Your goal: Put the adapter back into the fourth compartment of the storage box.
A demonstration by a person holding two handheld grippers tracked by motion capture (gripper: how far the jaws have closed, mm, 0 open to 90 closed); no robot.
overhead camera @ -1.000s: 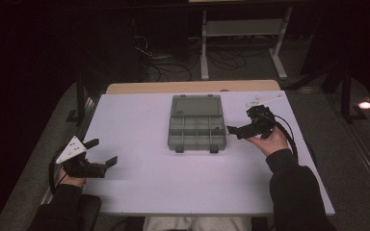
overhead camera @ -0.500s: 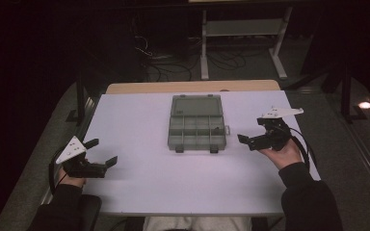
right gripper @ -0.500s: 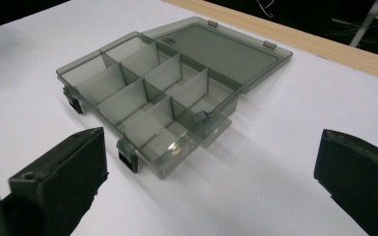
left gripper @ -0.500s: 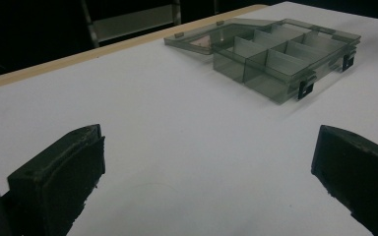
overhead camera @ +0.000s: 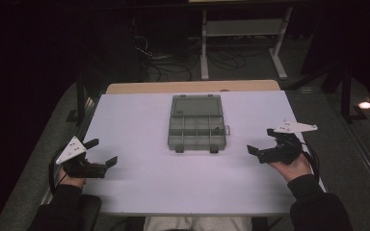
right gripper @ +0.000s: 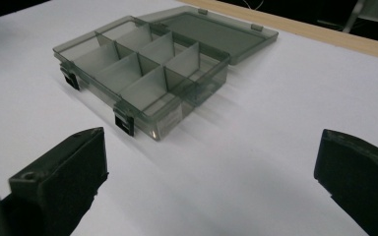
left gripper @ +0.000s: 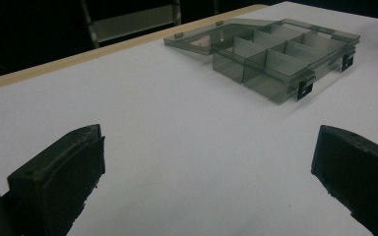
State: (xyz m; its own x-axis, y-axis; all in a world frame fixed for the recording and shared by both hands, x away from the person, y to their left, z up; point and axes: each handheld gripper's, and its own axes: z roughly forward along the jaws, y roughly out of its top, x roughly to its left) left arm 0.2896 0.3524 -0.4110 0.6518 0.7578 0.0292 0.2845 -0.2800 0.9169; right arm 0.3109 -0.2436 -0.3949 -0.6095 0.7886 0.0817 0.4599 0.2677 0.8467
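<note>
Smoky grey plastic organiser box [overhead camera: 196, 122] lies open at frame centre on the white surface [overhead camera: 139, 187], with no readable label. Left tongs [overhead camera: 103, 153] at lower left and right tongs [overhead camera: 260, 143] at right both gape wide, holding nothing.

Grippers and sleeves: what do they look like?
Both the left gripper and the right gripper are black, two blocky jaws each, with a pale grey three-cornered plate on top. A dark cable loops by the right one. Sleeves are dark.

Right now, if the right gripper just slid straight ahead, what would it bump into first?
Probably the open compartment box: the right gripper, jaws open, points toward its near latch corner across bare table.
</note>
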